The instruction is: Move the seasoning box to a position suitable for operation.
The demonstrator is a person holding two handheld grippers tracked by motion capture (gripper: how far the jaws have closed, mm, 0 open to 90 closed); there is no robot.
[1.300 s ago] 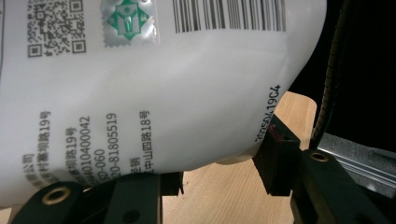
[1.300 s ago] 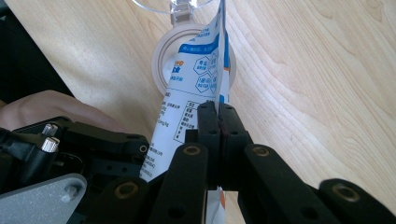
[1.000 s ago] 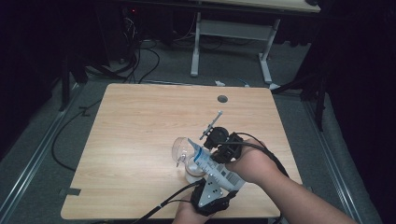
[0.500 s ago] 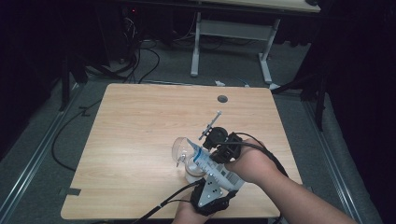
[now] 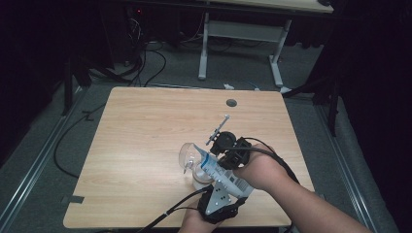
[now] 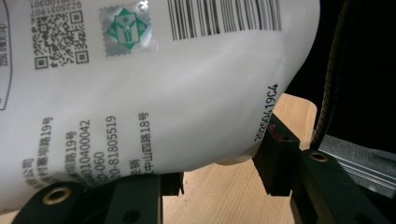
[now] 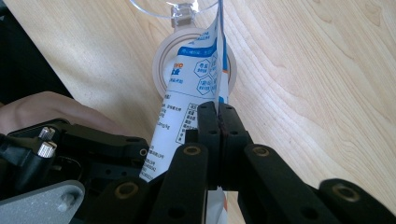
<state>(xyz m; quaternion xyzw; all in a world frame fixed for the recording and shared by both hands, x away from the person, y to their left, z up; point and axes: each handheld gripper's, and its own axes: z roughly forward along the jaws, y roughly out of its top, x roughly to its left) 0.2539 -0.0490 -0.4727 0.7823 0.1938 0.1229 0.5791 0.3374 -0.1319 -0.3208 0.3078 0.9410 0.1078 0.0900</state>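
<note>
Pouch [image 5: 219, 171] of white-and-blue printed film sits near the front edge of the wooden table [image 5: 145, 145], held between both tools and tilted w/ its top end over a small white round container [image 7: 164, 59]; a clear hinged lid [image 5: 187, 154] stands flipped open on the far side of that container. Right gripper [image 7: 218, 116] has its jaws pressed together on the pouch's flat sealed edge, a thin pinch w/ no gap visible btwn them in the right gripper view. Left gripper [image 6: 219, 161] comes in from below, jaws spread partway around the fat belly of the pouch; in the left gripper view the bulging film w/ barcode and QR print rests on and against the jaws, and the pouch looks carried there, so I read it as a wide hold on the body. Step in hand, as I judge it: pouch lined up at the container mouth, prob. for emptying or feeding it in; can't tell if the top is torn open yet. Next move likely needs the right pinch kept firm on the seam while the left squeezes or tips the body, keeping the end centred over the rim so nothing spills on the table, and w/o knocking the light container or its lid.
</note>
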